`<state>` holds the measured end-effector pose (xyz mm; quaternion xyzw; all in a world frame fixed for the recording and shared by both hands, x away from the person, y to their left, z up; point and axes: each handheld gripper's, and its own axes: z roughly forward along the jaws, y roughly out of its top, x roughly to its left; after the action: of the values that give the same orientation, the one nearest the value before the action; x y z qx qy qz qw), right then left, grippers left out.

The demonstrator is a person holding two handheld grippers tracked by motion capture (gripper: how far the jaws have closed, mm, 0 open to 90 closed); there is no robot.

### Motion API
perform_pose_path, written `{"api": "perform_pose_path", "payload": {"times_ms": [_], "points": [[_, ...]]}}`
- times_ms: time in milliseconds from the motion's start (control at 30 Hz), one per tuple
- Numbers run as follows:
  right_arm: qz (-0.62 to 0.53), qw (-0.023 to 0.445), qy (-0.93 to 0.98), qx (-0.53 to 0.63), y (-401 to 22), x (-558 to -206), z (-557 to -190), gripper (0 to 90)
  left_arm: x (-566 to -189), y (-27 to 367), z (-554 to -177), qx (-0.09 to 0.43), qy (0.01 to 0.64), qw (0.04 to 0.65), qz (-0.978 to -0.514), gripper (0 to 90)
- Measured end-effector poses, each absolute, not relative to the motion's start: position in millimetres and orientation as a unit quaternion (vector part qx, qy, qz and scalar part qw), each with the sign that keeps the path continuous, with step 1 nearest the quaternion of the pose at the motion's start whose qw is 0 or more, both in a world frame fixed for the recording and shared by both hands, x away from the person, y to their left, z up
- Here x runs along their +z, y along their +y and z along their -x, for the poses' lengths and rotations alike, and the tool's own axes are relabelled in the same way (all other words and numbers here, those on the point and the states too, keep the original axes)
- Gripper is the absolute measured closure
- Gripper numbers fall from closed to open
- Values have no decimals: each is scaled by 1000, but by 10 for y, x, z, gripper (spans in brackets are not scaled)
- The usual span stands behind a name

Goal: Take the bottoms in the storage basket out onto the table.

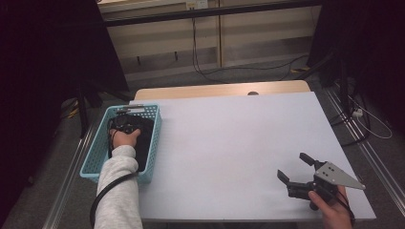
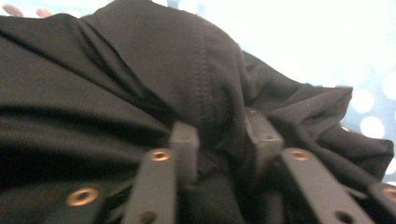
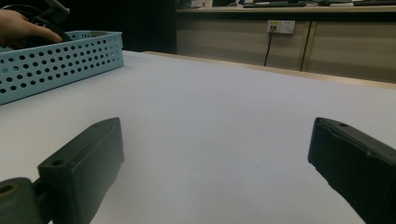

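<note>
A black cloth lies bunched inside a light blue perforated basket at the table's left edge. My left gripper reaches down into the basket, held by a hand in a grey sleeve. In the left gripper view a seamed fold of the black cloth sits pinched between the two jaws of my left gripper. My right gripper rests low at the front right of the white table, jaws wide apart with nothing between them. In its own view my right gripper points across the table toward the basket.
Dark stands and cables sit on the floor around the table. A wooden strip runs along the table's far edge. Behind it is a wall with a power socket.
</note>
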<state>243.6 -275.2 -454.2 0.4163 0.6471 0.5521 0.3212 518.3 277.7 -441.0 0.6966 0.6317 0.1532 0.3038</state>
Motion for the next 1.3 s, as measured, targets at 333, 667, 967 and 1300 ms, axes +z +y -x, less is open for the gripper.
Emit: {"api": "perform_pose_path", "payload": {"times_ms": [333, 667, 967, 1300], "points": [[-413, 325, 648, 551, -2753, -4526, -2422, 27, -4287, 2844, -4913, 125, 604, 279, -736, 760], [-409, 327, 647, 554, -2725, -4506, -2422, 26, -4049, 2963, -4833, 176, 608, 298, -715, 356], [-411, 326, 646, 554, -2730, -4504, -2420, 26, -4087, 3116, -4869, 233, 636, 283, -679, 122], [-407, 324, 649, 556, -2709, -4509, -2425, 27, -4416, 3102, -4920, 226, 655, 239, -680, 78]]}}
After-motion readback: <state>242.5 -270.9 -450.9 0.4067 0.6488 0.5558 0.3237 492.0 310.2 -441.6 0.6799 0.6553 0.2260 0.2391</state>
